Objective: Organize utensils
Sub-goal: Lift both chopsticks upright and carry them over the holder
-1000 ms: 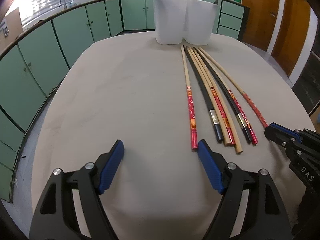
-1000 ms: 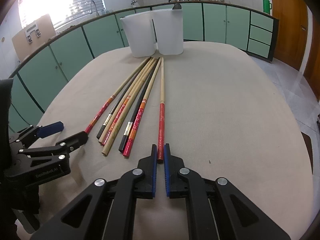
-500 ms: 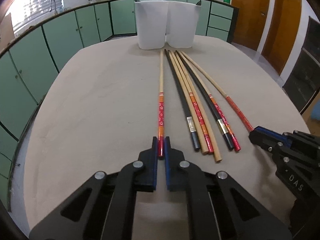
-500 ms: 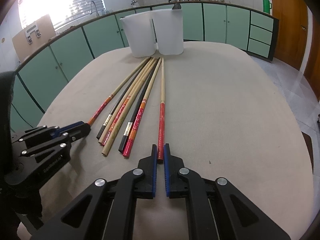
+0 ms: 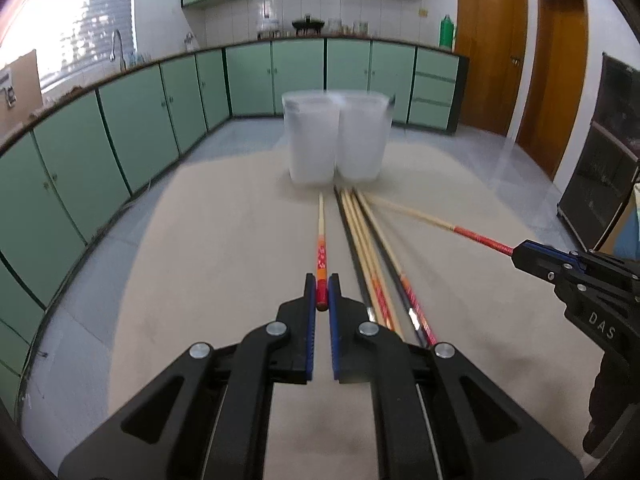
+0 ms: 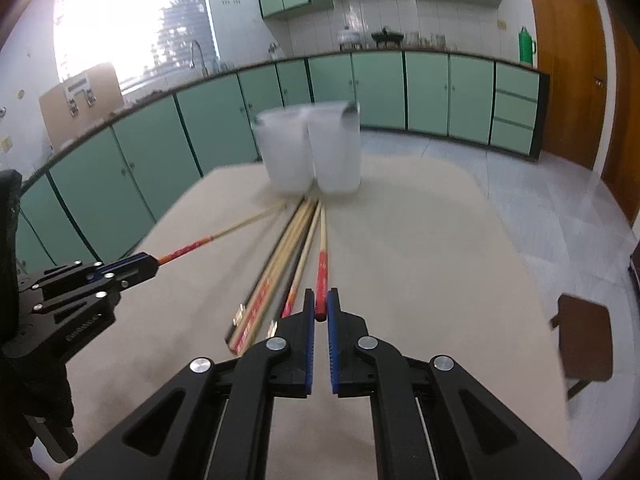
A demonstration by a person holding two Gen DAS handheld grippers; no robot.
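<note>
On the beige table [image 5: 200,260], my left gripper [image 5: 321,280] is shut on the red end of a chopstick [image 5: 320,248]. That end is lifted, and the pale tip points toward two white containers [image 5: 312,140] at the far edge. My right gripper [image 6: 321,296] is likewise shut on the red end of another chopstick [image 6: 323,264]. Each gripper also shows in the other's view: the right gripper [image 5: 518,250] at the right, the left gripper [image 6: 150,260] at the left. Several more chopsticks [image 5: 372,264] lie in a bundle between the two held ones.
Green cabinets [image 5: 120,128] curve around the left and back of the room. Wooden doors [image 5: 492,40] and a dark cabinet [image 5: 600,168] stand on the right. A brown stool [image 6: 584,340] sits on the floor beside the table's right edge.
My left gripper closed on the leftmost chopstick's red end. Both grippers then rose, lifting the red ends of their chopsticks off the table; the two held sticks splay away from the bundle.
</note>
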